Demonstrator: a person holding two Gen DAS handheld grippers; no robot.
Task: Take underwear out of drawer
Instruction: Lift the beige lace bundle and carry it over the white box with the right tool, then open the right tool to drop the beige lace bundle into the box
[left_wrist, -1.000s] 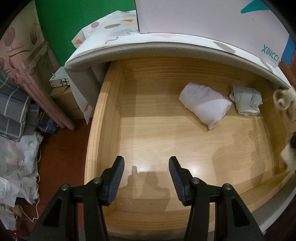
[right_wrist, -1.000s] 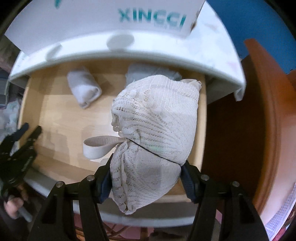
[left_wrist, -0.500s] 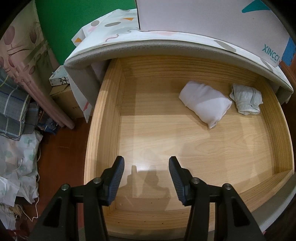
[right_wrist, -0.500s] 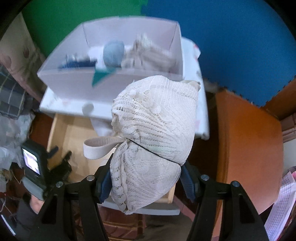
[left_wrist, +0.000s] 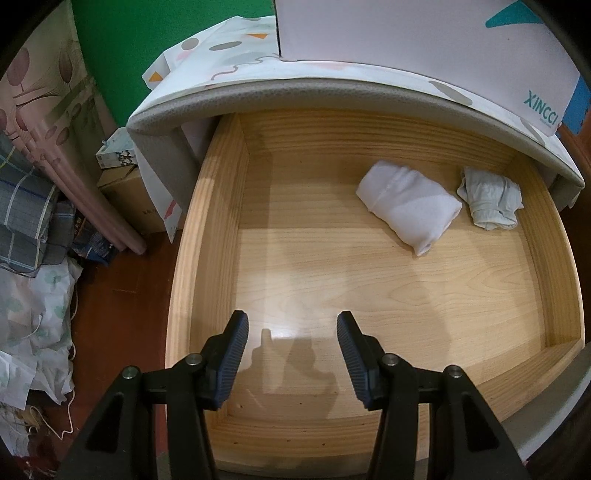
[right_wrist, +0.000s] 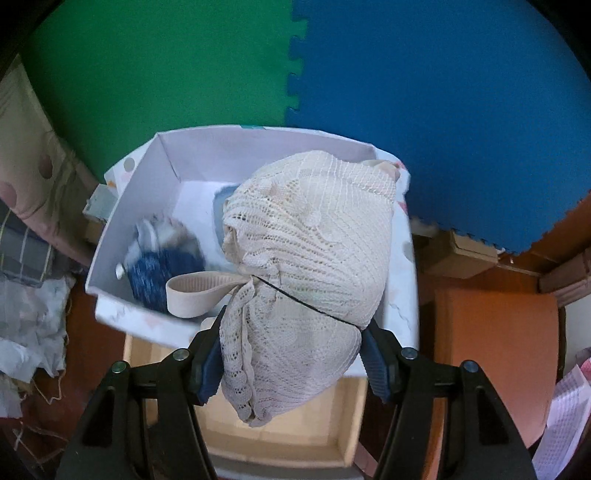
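Note:
My right gripper (right_wrist: 295, 354) is shut on a cream lace underwear piece (right_wrist: 310, 258) with a beige elastic strap, held high above the open wooden drawer (right_wrist: 280, 439) and in front of a white box (right_wrist: 155, 192) on the cabinet top. The box holds a blue knitted item (right_wrist: 159, 269) and other garments. My left gripper (left_wrist: 291, 354) is open and empty over the front of the drawer (left_wrist: 192, 277). A folded white garment (left_wrist: 410, 206) and a crumpled pale grey-green garment (left_wrist: 491, 203) lie at the drawer's back right.
The white box marked XINCCI (left_wrist: 424, 48) stands on the patterned cabinet top (left_wrist: 229, 62) above the drawer. Cardboard boxes (left_wrist: 125, 184), clothes and plastic bags (left_wrist: 33, 306) pile up on the floor at the left. Green and blue foam mats (right_wrist: 295, 66) cover the wall behind.
My right gripper has risen with the lace underwear from above the drawer to over the white box. It no longer shows in the left wrist view. My left gripper has stayed still.

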